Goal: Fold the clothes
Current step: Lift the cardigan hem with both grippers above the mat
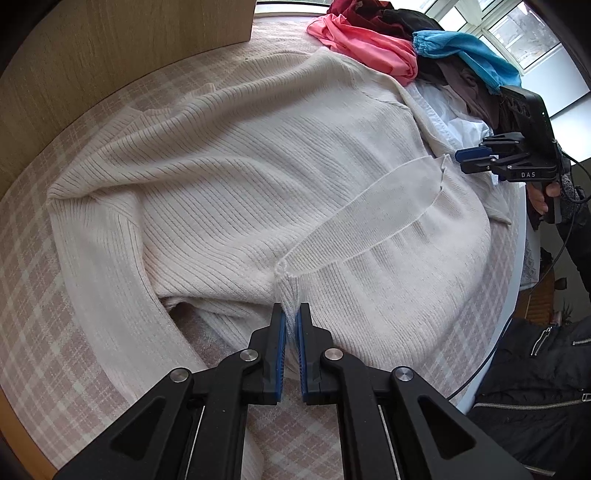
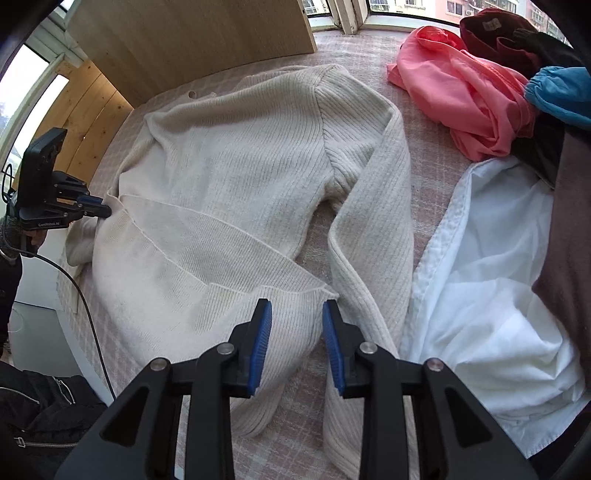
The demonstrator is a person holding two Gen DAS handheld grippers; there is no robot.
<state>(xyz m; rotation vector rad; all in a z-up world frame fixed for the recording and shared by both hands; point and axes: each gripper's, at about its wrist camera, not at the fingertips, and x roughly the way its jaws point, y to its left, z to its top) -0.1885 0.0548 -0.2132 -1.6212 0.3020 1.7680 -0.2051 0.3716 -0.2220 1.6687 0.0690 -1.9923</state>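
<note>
A cream ribbed sweater (image 1: 240, 166) (image 2: 240, 166) lies flat on a pink plaid bed cover (image 1: 48, 314) (image 2: 424, 155). Its lower hem band (image 1: 369, 221) (image 2: 207, 251) is folded up across the body. My left gripper (image 1: 291, 310) (image 2: 94, 206) is shut on one corner of that hem, with knit pinched between its blue pads. My right gripper (image 2: 296, 308) (image 1: 463, 160) is open at the other hem corner. Its pads stand apart above the knit without pressing it. One sleeve (image 2: 373, 221) runs down beside the right gripper.
A heap of clothes lies at the far side: a pink garment (image 1: 369, 48) (image 2: 469, 96), a blue one (image 1: 469, 51), a dark red one (image 2: 495, 33). A white shirt (image 2: 491, 277) spreads right of the sweater. A wooden panel (image 1: 110, 55) stands behind. A person's black jacket (image 1: 535, 387) is at the bed edge.
</note>
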